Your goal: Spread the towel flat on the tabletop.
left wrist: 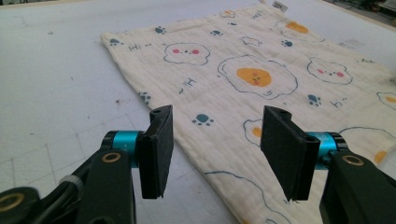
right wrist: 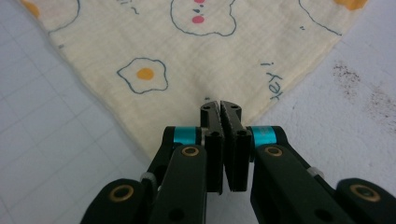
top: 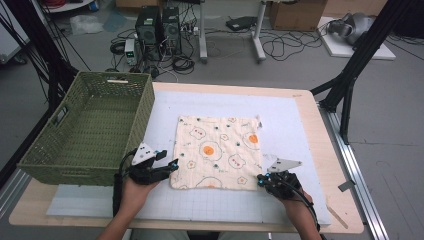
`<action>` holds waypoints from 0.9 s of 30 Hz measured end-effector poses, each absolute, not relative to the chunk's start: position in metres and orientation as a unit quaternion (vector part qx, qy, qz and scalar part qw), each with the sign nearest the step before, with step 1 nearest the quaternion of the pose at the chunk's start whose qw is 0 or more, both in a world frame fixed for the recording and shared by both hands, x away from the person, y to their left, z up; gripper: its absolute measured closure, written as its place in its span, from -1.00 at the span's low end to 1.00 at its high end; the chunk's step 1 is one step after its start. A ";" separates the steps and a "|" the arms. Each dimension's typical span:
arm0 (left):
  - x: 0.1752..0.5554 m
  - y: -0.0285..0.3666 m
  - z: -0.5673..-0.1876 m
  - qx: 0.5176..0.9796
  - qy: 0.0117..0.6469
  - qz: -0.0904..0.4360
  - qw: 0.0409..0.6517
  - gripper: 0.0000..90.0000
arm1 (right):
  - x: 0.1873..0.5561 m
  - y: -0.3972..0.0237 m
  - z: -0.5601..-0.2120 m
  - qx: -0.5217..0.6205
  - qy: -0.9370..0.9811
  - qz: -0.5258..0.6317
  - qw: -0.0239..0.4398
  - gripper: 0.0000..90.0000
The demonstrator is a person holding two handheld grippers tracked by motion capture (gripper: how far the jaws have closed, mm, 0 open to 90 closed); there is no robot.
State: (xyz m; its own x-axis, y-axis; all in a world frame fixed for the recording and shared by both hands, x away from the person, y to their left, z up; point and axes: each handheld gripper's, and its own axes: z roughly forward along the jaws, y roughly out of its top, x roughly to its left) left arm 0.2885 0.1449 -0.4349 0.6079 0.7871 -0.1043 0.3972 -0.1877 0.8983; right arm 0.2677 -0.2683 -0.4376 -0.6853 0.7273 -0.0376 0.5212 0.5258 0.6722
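A cream cloth [top: 217, 150] printed with fried eggs and little bears lies flat on the white mat. My left gripper [top: 170, 165] is at its near left corner. In the left gripper view the jaws of this gripper [left wrist: 217, 116] stand open just above the cloth [left wrist: 261, 70] edge, with nothing pressed between them. My right gripper [top: 261, 179] is at the near right corner. In the right gripper view the right gripper [right wrist: 220, 105] is shut, its tips pinching the cloth [right wrist: 187, 56] at that corner, where the fabric puckers slightly.
A green woven basket [top: 145, 107] stands on the table's left side, close behind my left gripper. The white gridded mat [top: 290, 115] covers most of the wooden table [top: 325, 150]. Cables and computer boxes lie on the floor beyond the far edge.
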 end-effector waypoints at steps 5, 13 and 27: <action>0.289 0.145 -0.435 0.744 0.397 0.196 0.500 -0.02 | 0.267 -0.273 -0.437 0.367 0.855 0.331 0.155 0.65; 0.290 0.144 -0.434 0.733 0.392 0.188 0.523 -0.34 | 0.273 -0.305 -0.412 0.433 0.755 0.435 0.231 -0.48; 0.290 0.145 -0.429 0.721 0.392 0.190 0.539 -0.55 | 0.281 -0.310 -0.414 0.434 0.755 0.427 0.243 -0.75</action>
State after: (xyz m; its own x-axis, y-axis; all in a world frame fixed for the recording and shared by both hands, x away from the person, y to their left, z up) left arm 0.2896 0.1447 -0.4290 0.6203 0.7701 -0.1487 0.3604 -0.1115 0.9261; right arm 0.2814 -0.3104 -0.4141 -0.5058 0.8627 0.0035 0.4469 0.2586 0.8564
